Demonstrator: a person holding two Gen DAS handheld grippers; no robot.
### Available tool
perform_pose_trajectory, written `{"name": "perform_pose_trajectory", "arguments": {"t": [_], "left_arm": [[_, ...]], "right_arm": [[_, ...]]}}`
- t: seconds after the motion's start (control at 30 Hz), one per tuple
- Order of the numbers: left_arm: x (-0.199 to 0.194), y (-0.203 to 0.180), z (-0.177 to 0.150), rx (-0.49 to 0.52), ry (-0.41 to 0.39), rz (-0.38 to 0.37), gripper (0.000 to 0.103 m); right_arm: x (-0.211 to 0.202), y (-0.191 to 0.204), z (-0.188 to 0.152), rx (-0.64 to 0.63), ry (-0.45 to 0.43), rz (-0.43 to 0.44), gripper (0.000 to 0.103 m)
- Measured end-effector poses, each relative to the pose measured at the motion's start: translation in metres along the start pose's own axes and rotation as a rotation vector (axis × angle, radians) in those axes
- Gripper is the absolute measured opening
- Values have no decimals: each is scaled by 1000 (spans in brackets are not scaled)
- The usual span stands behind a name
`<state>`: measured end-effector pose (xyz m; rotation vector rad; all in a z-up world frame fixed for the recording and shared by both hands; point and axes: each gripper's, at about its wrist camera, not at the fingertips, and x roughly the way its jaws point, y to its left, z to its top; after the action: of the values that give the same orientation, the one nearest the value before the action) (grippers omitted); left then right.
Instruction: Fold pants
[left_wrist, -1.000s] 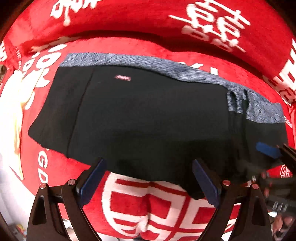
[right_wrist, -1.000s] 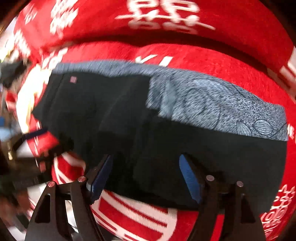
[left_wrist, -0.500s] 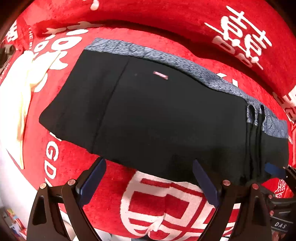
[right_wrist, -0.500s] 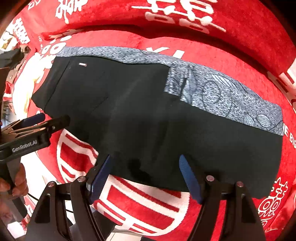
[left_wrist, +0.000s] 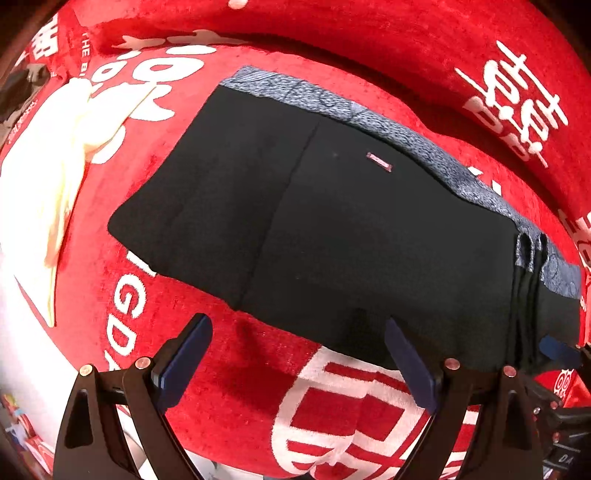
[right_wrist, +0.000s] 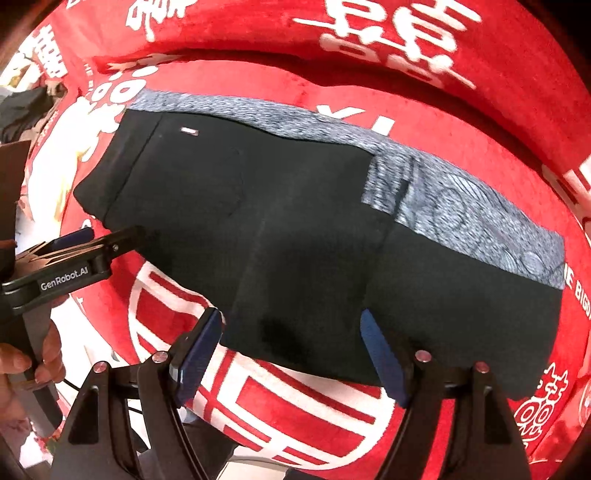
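Both grippers, left gripper (left_wrist: 295, 363) and right gripper (right_wrist: 290, 354), hover wide open and empty at the near hem of the black pants with grey patterned waistband (left_wrist: 332, 229), folded flat on the red plush blanket with white lettering (left_wrist: 258, 387), where a careless regrasp risks dragging the stacked layers askew.

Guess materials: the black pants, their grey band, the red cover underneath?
Pants: matte black, smooth, probably a stretch knit; it lies flat without sheen.
Grey band: heathered, printed knit, with swirl lines visible.
Red cover: plush pile, like velour or towelling; fuzzy nap, white lettering.
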<state>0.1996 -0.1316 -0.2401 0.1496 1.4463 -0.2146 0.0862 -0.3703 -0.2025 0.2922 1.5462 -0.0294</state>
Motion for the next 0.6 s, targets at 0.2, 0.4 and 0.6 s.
{"name": "perform_pose_trajectory", "arguments": {"t": [0.2, 0.4, 0.6], "left_arm": [[-1, 13, 4, -38, -8, -31, 95], [-7, 31, 10, -76, -43, -84, 95], [-5, 55, 12, -112, -44, -114, 95]], "right_arm": [[15, 9, 6, -11, 24, 14, 81], [33, 12, 4, -27, 57, 3, 81], [41, 12, 7, -8, 64, 26, 81]]}}
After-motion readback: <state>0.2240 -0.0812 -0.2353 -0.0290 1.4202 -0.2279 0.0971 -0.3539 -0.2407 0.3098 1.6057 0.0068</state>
